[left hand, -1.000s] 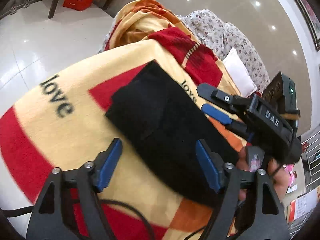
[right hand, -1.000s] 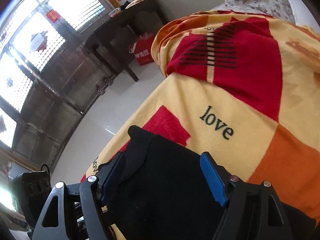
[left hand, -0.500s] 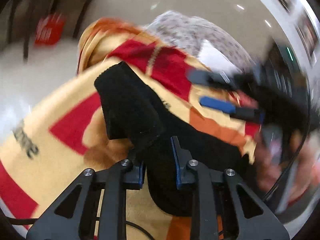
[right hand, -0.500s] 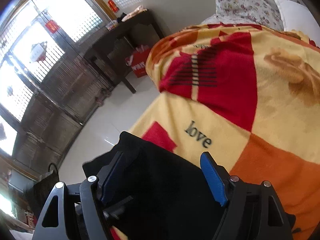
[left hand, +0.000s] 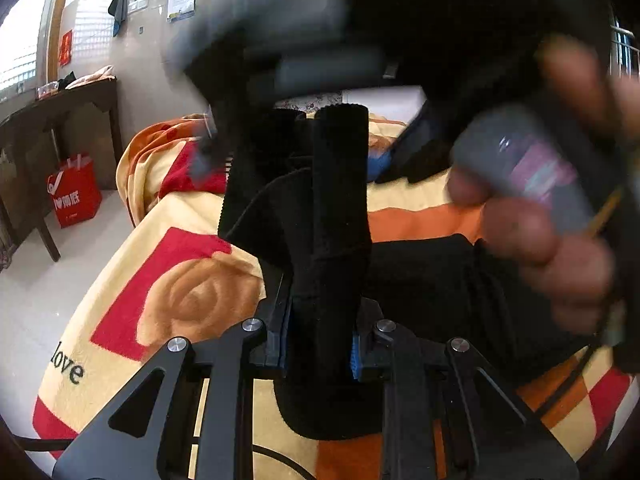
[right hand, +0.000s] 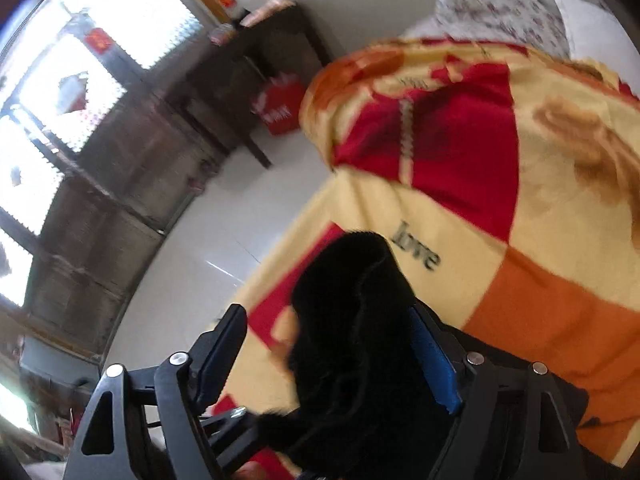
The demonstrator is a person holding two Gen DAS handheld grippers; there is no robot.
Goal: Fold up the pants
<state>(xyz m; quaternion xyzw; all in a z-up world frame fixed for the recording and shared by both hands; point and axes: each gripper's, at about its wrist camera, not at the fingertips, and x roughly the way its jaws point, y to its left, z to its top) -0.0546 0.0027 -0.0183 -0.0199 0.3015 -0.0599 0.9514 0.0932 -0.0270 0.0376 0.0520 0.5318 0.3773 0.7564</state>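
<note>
- Left wrist view: the black pants (left hand: pixel 340 208) are being pinched between the fingers of the left gripper (left hand: pixel 320 344), which are being pressed together on a bunched ridge of cloth. That ridge is being raised off the blanket (left hand: pixel 132 280) toward 12 o'clock, while the remainder of the garment is being left flat on the blanket toward 3 o'clock.
- The right gripper (left hand: pixel 384 160) is being seen blurred at about 1 o'clock, just beside the raised cloth, with the person's hand (left hand: pixel 552 240) at 3 o'clock. A further fold is judged as being underway, not finished; laying down and smoothing are being left to do.
- Against the frame a second ago, where the left fingers were apart above a flat garment, they are now being shown clamped and lifting.
- Right wrist view: the pants (right hand: pixel 360 340) are being seen piled between the fingers of the right gripper (right hand: pixel 332 352), which are being held apart, the cloth touching the blue pad at 3 o'clock. Whether it is being gripped cannot be told.
- Compared with a second ago, the cloth is now being bunched upward rather than lying flat.
</note>
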